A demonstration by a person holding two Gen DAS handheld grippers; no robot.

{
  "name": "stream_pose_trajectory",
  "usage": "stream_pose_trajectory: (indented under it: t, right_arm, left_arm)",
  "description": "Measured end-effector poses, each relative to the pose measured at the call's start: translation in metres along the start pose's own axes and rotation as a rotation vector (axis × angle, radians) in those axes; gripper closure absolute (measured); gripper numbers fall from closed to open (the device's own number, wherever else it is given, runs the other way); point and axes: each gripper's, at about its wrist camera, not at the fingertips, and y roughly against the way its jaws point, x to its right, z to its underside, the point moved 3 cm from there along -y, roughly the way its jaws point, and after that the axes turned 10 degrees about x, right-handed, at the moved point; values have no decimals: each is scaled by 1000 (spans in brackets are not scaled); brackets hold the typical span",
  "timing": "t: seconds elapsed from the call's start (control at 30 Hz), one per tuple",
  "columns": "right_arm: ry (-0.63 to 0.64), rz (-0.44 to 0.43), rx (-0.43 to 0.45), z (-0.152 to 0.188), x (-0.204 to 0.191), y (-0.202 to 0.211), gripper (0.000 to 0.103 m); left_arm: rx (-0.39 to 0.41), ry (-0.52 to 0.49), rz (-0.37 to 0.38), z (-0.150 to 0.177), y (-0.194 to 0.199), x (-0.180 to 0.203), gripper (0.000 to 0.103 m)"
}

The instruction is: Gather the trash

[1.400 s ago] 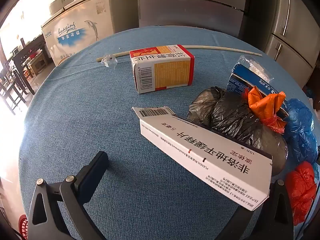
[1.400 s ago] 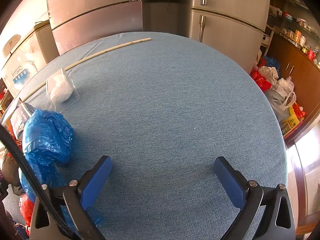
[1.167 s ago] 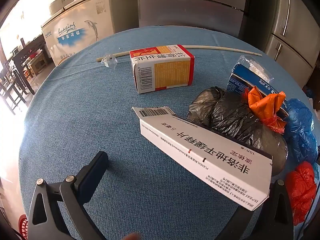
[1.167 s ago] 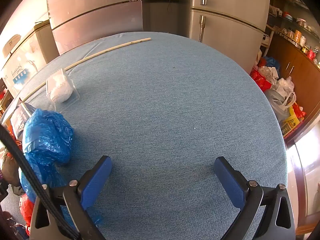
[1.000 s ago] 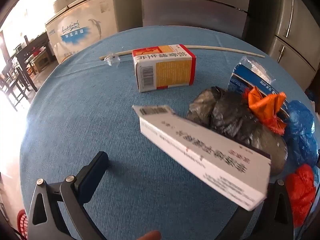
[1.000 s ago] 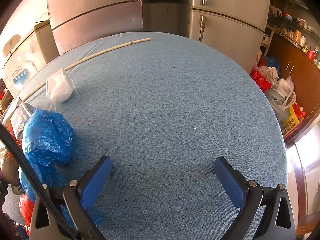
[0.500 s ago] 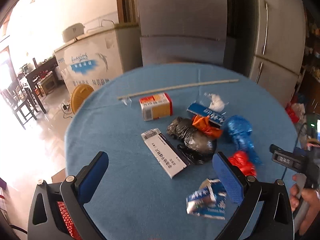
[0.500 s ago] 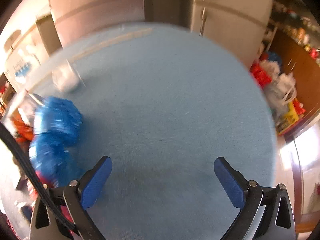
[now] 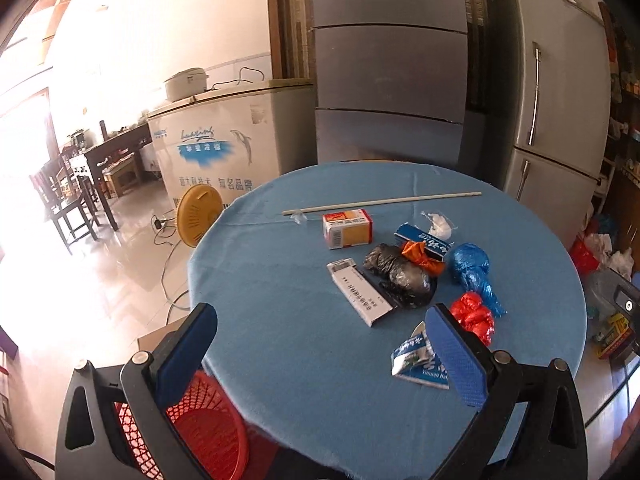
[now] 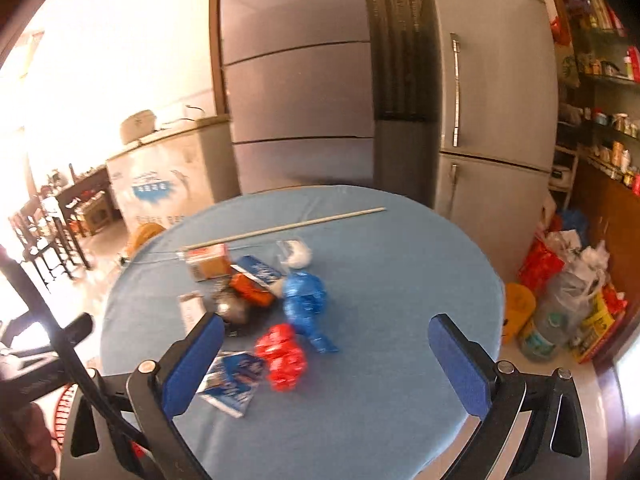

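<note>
Blue-clothed bench [image 9: 280,280] strewn with trash; red basket [image 9: 208,432] below. Left tongs [image 9: 320,344] and right tongs [image 10: 326,360] gape empty: collecting not begun. Next, likely the nearest carton [image 9: 416,360].

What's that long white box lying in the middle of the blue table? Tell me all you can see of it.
The long white box is a slim carton, seemingly cardboard, lying flat and angled on the blue tablecloth. Its top face carries lines of dark print, and a barcode flap sits at the far end. It looks shut and uncrushed. One long side rests against the crumpled black plastic bag. Neither gripper touches it.
</note>
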Motion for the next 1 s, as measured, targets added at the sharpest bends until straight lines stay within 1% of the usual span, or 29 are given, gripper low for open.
stream_pose_trajectory:
  t: [0.1,0.2,0.3,0.4,0.47,0.67,0.8,1.0]
  right_arm:
    - [-26,-27,-29,5,-6,11,0]
    - [-41,-21,-66,13,-8,16,0]
    - [-24,1,-88,19,-12,18,0]
    - [-2,19,-107,24,-16,20,0]
    - [-3,14,-115,26,-17,23,0]
    - [25,36,-115,31,-24,29,0]
    - [5,33,-107,30,-20,32,0]
    - [-3,44,-98,32,-17,34,0]
  left_arm:
    - [2,3,-16,6,3,-5,0]
    - [-2,1,-11,12,6,-6,0]
    - [-3,-5,-9,15,9,-7,0]
    - [12,-5,-7,15,16,-8,0]
    - [23,-10,-7,15,21,-9,0]
    - [27,-15,-14,16,30,-7,0]
    - [10,-4,-25,20,31,-11,0]
    - [22,-2,-52,22,38,-15,0]
